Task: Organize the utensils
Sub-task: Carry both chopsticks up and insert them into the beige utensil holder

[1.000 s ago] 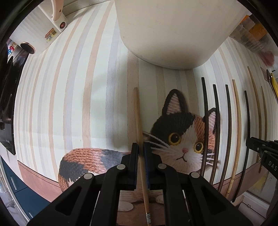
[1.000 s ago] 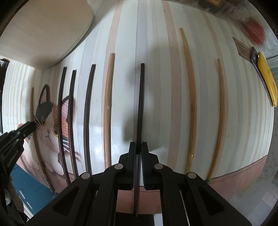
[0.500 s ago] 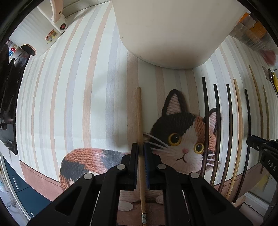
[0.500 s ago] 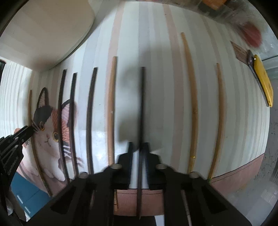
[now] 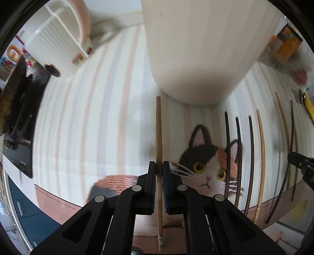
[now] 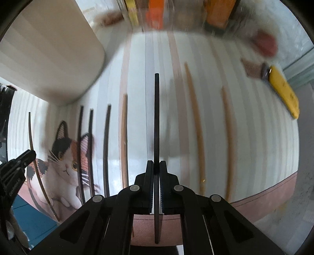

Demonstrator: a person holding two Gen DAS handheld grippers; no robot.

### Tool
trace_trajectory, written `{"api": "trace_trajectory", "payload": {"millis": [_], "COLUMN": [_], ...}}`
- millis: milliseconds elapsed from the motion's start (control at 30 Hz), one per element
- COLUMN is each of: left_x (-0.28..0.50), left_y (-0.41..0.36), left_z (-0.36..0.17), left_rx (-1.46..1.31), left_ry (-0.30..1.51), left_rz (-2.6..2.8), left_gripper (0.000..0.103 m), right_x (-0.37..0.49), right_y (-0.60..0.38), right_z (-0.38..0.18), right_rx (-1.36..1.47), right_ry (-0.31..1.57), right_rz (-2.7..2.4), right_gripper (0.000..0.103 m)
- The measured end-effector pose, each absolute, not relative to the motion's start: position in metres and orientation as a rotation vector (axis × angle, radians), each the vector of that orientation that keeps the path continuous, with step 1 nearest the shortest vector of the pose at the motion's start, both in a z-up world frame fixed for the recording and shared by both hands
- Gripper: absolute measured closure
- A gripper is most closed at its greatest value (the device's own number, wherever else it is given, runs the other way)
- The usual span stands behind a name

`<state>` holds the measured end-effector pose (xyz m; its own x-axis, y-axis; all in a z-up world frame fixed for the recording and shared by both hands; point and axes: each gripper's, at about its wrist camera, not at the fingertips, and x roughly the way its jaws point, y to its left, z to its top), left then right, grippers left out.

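My left gripper [image 5: 159, 166] is shut on a light wooden chopstick [image 5: 158, 133] and holds it raised above the striped cat mat [image 5: 94, 121]; its tip points at the base of a large cream holder [image 5: 198, 51]. My right gripper [image 6: 156, 165] is shut on a black chopstick [image 6: 156, 117], lifted off the mat [image 6: 255, 137]. Several more dark and wooden chopsticks [image 6: 107, 149] lie in a row on the mat between the grippers. The holder also shows in the right wrist view [image 6: 49, 55].
A white appliance with a pink handle [image 5: 58, 45] stands at the far left. A yellow-handled tool [image 6: 282, 94] lies at the mat's right edge. Blurred boxes [image 6: 157, 13] line the back. Two wooden chopsticks [image 6: 196, 125] lie right of my right gripper.
Both grippers have risen from the mat with their chopsticks. The holder now looms larger in the left wrist view, and the back boxes have come into the right wrist view.
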<state>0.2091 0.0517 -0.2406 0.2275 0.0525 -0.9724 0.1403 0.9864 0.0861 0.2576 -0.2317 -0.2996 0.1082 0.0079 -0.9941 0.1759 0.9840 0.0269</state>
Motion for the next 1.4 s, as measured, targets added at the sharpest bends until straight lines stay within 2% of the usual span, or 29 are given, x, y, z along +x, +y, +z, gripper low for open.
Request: {"api": "trace_trajectory", "payload": {"millis": [333,967,1400], "left_x": [0.211,0.210,0.232], "left_y": [0.057,0.089,0.083], "left_z": [-0.182,-0.104,0.020], "left_rx": [0.133,0.006,-0.136], "left_ry": [1.191,0.999,0.813], "left_rz": [-0.030,0.019,-0.098], "left_gripper": [0.099,0.099,0.099], "right_x": [0.262,0.292,0.321], "right_y": [-0.229,-0.207,-0.197], "right_z": [-0.226,-0.147,-0.043], "right_rx": [0.167,0.198,0.233], "right_ry": [1.284,1.084,1.031], "right_rz": [-0.103,0.019,0.185], "right_gripper": [0.098,0.098,0.098]}}
